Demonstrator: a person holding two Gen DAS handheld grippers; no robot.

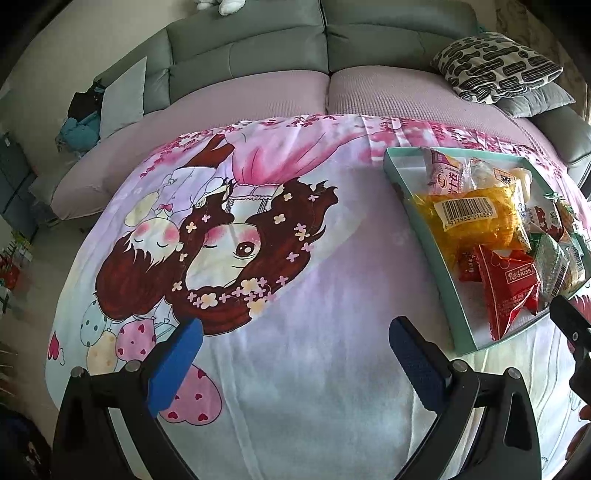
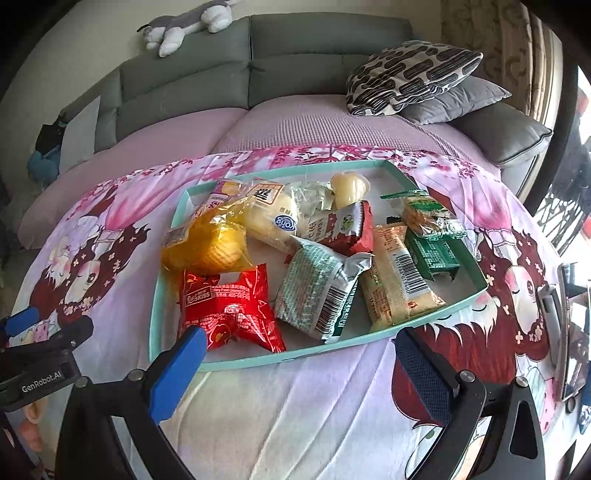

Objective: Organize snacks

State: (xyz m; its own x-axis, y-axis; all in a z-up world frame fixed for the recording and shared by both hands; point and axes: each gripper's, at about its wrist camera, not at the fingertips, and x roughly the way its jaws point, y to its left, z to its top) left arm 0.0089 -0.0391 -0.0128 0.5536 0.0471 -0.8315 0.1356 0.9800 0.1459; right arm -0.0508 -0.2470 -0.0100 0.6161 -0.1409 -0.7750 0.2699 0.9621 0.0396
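Note:
A shallow teal tray (image 2: 236, 363) lies on a cartoon-print cloth and holds several wrapped snacks: a red packet (image 2: 229, 310), a yellow packet (image 2: 207, 243), a silver-green packet (image 2: 317, 291), a beige bar (image 2: 399, 277), a green packet (image 2: 432, 251) and a jelly cup (image 2: 347, 190). My right gripper (image 2: 301, 354) is open and empty just in front of the tray's near edge. My left gripper (image 1: 295, 350) is open and empty over bare cloth, left of the tray (image 1: 448, 291). The red packet (image 1: 506, 288) and yellow packet (image 1: 476, 221) show there too.
The cloth (image 1: 295, 258) covers a table in front of a grey sofa (image 1: 251, 51) with a patterned pillow (image 2: 410, 74) and a plush toy (image 2: 184, 26). A phone-like device (image 2: 565, 332) stands at the right edge. The left gripper's body (image 2: 40, 354) shows at the left.

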